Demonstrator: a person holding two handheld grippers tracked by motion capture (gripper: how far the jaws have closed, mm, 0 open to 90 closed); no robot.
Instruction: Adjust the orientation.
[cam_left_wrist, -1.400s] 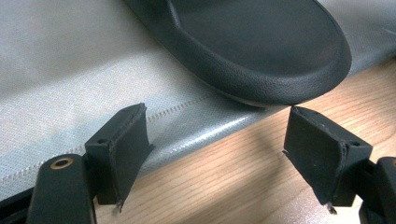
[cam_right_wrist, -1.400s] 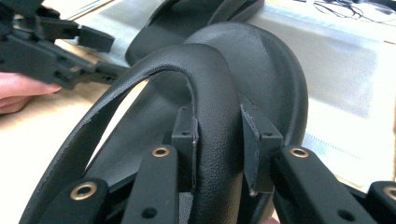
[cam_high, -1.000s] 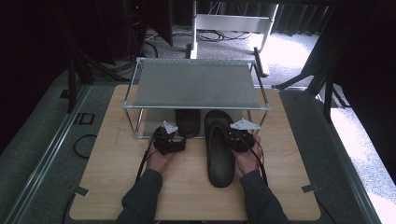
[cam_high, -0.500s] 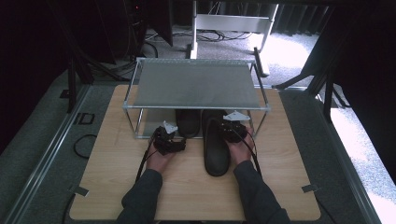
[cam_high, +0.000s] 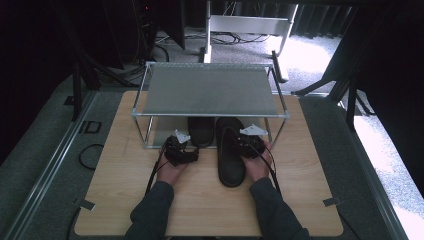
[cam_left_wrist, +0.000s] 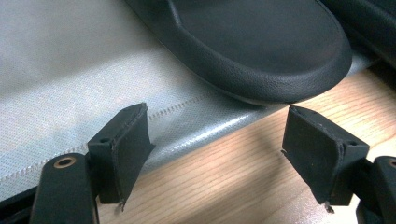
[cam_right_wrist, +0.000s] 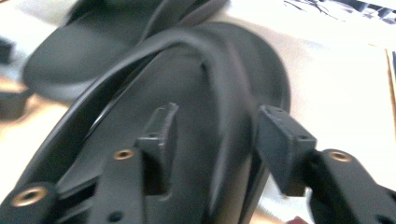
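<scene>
Two black sandals at the rack (cam_high: 210, 90) mouth, both claws low.

Right gripper (cam_right_wrist: 212, 149) jaws straddle the near sandal (cam_high: 230, 155) strap, blurred; contact unclear. Left gripper (cam_left_wrist: 215, 154) spread wide, empty; far sandal (cam_left_wrist: 261, 42) heel just ahead, toe hidden under shelf.

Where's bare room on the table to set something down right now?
Bare wood lies left of the left gripper, right of the right gripper, and along the near table edge between the forearms. The rack's top shelf is bare. It is crowded under the rack: two sandals and both grippers.
</scene>
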